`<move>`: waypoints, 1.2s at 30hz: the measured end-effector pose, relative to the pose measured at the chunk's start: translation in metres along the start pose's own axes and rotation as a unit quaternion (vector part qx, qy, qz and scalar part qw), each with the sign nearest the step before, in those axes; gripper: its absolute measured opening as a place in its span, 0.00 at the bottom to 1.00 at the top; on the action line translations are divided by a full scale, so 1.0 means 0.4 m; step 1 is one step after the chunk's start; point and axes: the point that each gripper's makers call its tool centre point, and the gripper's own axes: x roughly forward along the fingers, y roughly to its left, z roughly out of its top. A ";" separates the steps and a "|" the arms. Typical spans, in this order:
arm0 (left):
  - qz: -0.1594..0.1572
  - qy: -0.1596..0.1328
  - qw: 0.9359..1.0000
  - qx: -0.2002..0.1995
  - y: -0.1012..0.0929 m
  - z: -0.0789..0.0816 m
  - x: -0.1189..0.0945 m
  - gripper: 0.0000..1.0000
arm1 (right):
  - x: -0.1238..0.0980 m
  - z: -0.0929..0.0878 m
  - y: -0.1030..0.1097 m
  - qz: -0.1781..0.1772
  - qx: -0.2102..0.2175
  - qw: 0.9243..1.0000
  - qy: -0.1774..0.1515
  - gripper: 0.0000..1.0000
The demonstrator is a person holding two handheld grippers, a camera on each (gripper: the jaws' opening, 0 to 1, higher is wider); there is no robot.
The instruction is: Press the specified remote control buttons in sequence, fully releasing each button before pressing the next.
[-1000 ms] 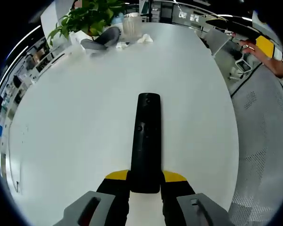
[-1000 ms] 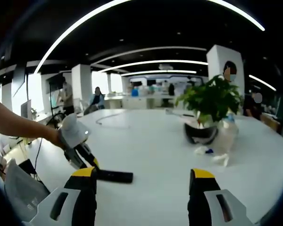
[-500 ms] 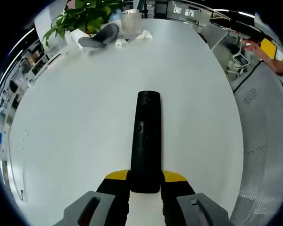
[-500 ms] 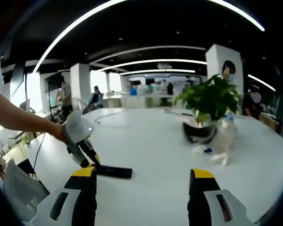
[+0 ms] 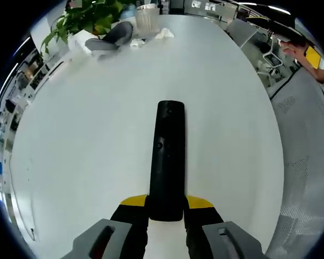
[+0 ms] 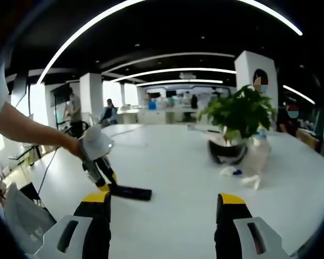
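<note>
Currently logged, left gripper view: left gripper (image 5: 166,215), yellow-tipped black jaws w/ grey housings, clenched on the near end of a long slim black remote control (image 5: 166,156). Remote runs straight toward 12 o'clock over the white oval tabletop (image 5: 86,140); small button approx. mid-body, rest of keys too dark to read. Whether the remote's far end touches the tabletop: cannot tell.

At 11 o'clock, far edge of tabletop: green leafy potted plant (image 5: 86,16), dark grey curved object (image 5: 112,39) just beside it, clear plastic container (image 5: 146,16), crumpled white paper bits (image 5: 163,34). At 2 o'clock, off the tabletop: a person's hand w/ a yellow item (image 5: 312,55).

Right gripper view: right gripper (image 6: 163,208), same yellow-tipped type, jaws spread wide, nothing between them, above the tabletop (image 6: 173,178). At 9 o'clock: person's forearm (image 6: 32,132) leading to the left gripper (image 6: 105,186), which grasps the remote (image 6: 130,192), low over the surface. At 2 o'clock: plant (image 6: 238,116) over a dark bowl-like object (image 6: 228,152), clear container (image 6: 259,151), white scraps (image 6: 248,181). Background: office hall, people at far desks.
</note>
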 end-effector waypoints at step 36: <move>0.004 0.030 1.000 0.001 0.129 0.000 0.004 0.26 | 0.007 -0.014 0.004 0.000 -0.003 1.000 0.014 0.78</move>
